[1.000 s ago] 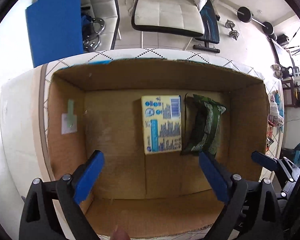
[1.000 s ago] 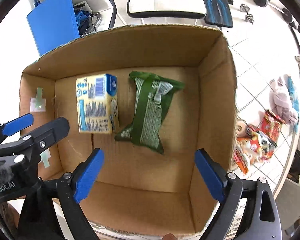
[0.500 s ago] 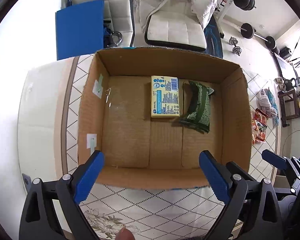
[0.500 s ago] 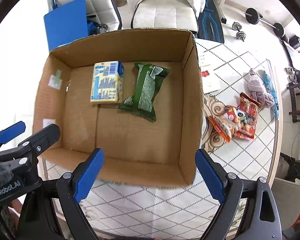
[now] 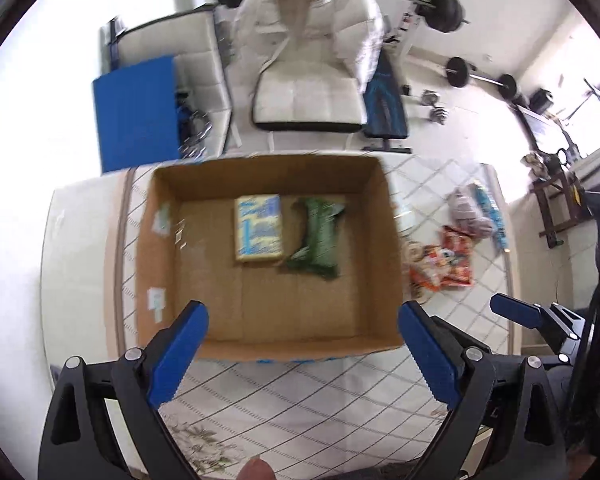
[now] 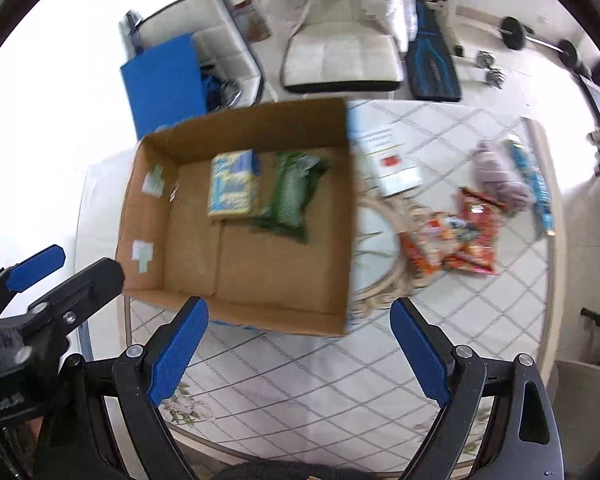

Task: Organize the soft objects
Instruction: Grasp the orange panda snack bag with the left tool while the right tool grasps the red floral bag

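Observation:
An open cardboard box (image 5: 372,240) (image 6: 340,208) stands on the patterned table. In it lie a yellow and blue pack (image 5: 259,227) (image 6: 232,186) and a green pouch (image 5: 318,232) (image 6: 292,192), side by side at the far end. Orange snack bags (image 5: 446,258) (image 6: 456,240), a grey-pink soft bundle (image 6: 500,178) and a blue tube (image 6: 534,178) lie on the table right of the box. My left gripper (image 5: 302,354) is open and empty, high above the box's near edge. My right gripper (image 6: 298,354) is open and empty, beside it.
A white card (image 6: 388,160) lies on the table just right of the box. A white chair (image 5: 308,92), a blue board (image 5: 134,114) and weights (image 5: 460,72) stand on the floor beyond the table. The table's near edge (image 6: 300,456) runs below my right gripper.
Both grippers have risen and pulled back from inside the box to well above the table. The box looks smaller and the items right of it have come into view. Both stay open.

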{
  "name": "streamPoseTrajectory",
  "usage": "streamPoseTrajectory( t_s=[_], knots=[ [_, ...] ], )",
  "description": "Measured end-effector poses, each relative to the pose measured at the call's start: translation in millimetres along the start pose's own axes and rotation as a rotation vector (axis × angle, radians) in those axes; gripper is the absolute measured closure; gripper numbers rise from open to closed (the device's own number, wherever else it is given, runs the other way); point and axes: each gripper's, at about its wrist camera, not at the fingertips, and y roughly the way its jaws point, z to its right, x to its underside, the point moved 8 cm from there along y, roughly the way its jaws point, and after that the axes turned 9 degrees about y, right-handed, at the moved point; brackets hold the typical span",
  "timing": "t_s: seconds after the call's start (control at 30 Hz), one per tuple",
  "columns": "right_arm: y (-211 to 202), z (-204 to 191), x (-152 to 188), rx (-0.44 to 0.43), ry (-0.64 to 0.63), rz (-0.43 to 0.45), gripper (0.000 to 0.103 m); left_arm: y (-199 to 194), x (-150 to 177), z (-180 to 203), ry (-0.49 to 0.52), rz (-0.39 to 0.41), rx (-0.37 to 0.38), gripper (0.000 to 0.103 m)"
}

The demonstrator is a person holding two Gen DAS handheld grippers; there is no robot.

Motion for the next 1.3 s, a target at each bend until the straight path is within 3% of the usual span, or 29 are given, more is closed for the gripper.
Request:
streamPoseTrajectory(
  t_s=[0.17, 0.3, 0.43, 0.63, 0.73, 0.8, 0.83, 0.87, 0.93, 1.17, 1.3],
  knots=[
    [-18, 120, -37, 0.105, 0.125, 0.02, 0.009, 36, -46, 87, 0.171, -0.038, -0.004, 0.006],
    [-1, 203, -57, 0.128, 0.24, -0.019, 0.009, 115, -63, 148, 0.321, -0.178, -0.05, 0.006],
    [39, 244, -59, 0.103, 0.296, -0.098, 0.009, 192, -66, 186, 0.422, -0.299, -0.079, 0.006],
    [81, 262, -50, 0.057, 0.325, -0.157, 0.009, 265, -52, 205, 0.53, -0.447, -0.105, 0.006],
    [94, 261, -51, 0.039, 0.333, -0.172, 0.009, 282, -42, 210, 0.5, -0.501, -0.024, 0.006],
    [100, 259, -55, 0.027, 0.336, -0.177, 0.009, 284, -40, 211, 0.457, -0.511, 0.017, 0.018],
    [104, 258, -56, 0.03, 0.333, -0.178, 0.009, 285, -38, 210, 0.444, -0.512, 0.027, 0.04],
    [107, 258, -58, 0.03, 0.334, -0.179, 0.009, 287, -36, 207, 0.423, -0.518, 0.016, 0.053],
    [114, 257, -59, 0.028, 0.337, -0.186, 0.009, 290, -33, 195, 0.352, -0.52, -0.004, 0.056],
    [155, 243, -69, 0.023, 0.319, -0.232, 0.009, 297, -12, 167, 0.12, -0.556, 0.089, 0.056],
    [183, 241, -72, 0.033, 0.346, -0.268, 0.016, 301, -4, 156, 0.078, -0.561, 0.065, 0.056]
  ],
)
